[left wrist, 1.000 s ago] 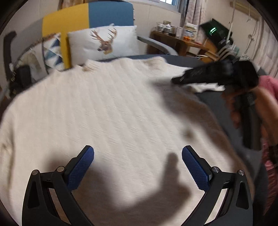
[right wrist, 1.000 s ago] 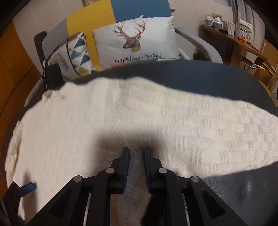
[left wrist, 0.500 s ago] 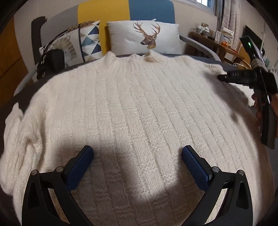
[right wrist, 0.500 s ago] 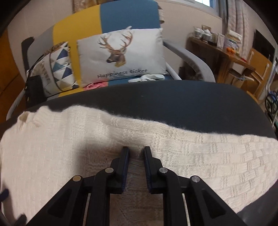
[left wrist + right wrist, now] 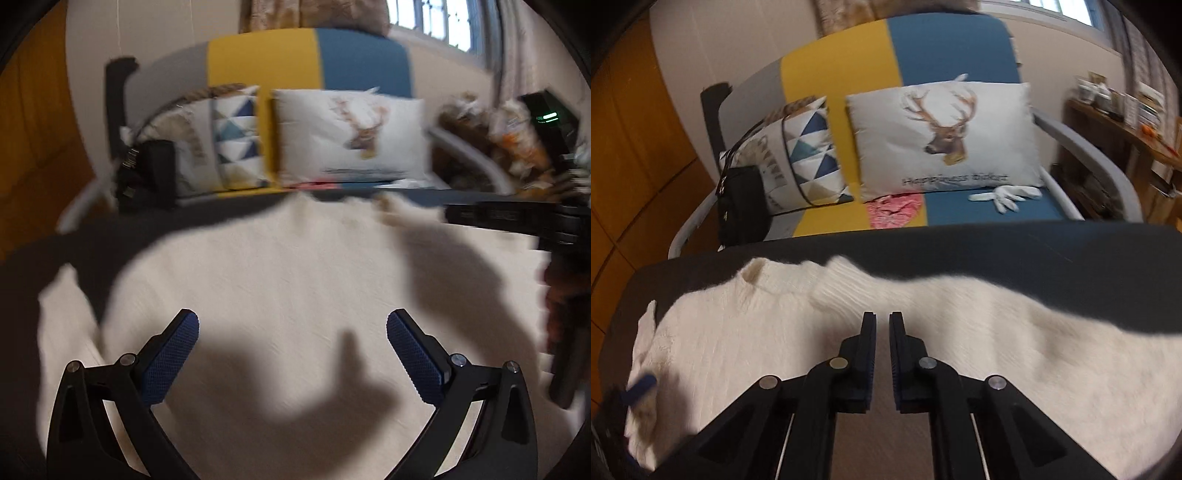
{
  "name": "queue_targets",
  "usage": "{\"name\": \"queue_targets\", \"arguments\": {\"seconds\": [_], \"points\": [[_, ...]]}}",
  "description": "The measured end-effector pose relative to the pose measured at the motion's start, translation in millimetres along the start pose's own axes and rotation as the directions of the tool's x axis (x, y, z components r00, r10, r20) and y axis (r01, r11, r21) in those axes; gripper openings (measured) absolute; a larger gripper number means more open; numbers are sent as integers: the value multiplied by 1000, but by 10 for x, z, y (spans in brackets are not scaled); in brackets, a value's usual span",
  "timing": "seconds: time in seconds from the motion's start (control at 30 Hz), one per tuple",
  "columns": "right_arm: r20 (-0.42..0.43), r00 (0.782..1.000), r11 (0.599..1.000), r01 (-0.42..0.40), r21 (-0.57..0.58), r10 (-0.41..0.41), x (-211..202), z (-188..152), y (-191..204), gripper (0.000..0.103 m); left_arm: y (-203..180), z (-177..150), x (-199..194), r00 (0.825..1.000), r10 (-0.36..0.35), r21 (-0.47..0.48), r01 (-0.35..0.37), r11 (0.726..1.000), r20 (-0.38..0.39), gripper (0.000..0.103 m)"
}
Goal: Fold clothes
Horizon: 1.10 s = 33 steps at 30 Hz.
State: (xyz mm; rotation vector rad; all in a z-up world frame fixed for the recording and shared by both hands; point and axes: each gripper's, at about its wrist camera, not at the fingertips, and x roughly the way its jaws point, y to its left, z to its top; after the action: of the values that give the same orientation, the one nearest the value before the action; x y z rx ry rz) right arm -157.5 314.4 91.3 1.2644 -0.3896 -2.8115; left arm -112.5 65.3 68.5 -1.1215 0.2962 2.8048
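A cream knitted sweater (image 5: 923, 332) lies spread across a dark table (image 5: 1034, 251) in front of a yellow-and-blue sofa (image 5: 942, 44) holding a deer-print cushion (image 5: 942, 136). The left gripper (image 5: 291, 354) hovers over the sweater with its blue-padded fingers (image 5: 170, 358) spread wide and nothing between them. The right gripper (image 5: 882, 325) is closing, its jaws a narrow slit apart above the knit near the collar; whether they pinch any fabric cannot be told.
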Motion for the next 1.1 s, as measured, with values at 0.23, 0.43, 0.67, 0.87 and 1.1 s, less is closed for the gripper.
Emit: {"name": "queue_targets", "arguments": {"seconds": [0.23, 0.43, 0.67, 0.87, 1.1], "points": [[-85, 996, 999, 28, -34, -31, 559, 119, 150, 2, 402, -15, 497, 993, 12, -99, -24, 995, -121, 103], [-6, 997, 997, 74, 18, -74, 598, 73, -3, 0, 469, -43, 533, 994, 11, -132, -25, 991, -108, 103], [32, 997, 997, -65, -44, 66, 350, 136, 469, 9, 454, -63, 541, 995, 4, -147, -19, 989, -97, 103], [-70, 985, 950, -173, -261, 161, 574, 140, 1222, 9, 486, -72, 536, 996, 1, -168, -16, 986, -89, 103], [-147, 973, 962, -203, -184, 177, 1054, 279, 1215, 3, 483, -79, 557, 997, 7, -176, -22, 984, -82, 103]]}}
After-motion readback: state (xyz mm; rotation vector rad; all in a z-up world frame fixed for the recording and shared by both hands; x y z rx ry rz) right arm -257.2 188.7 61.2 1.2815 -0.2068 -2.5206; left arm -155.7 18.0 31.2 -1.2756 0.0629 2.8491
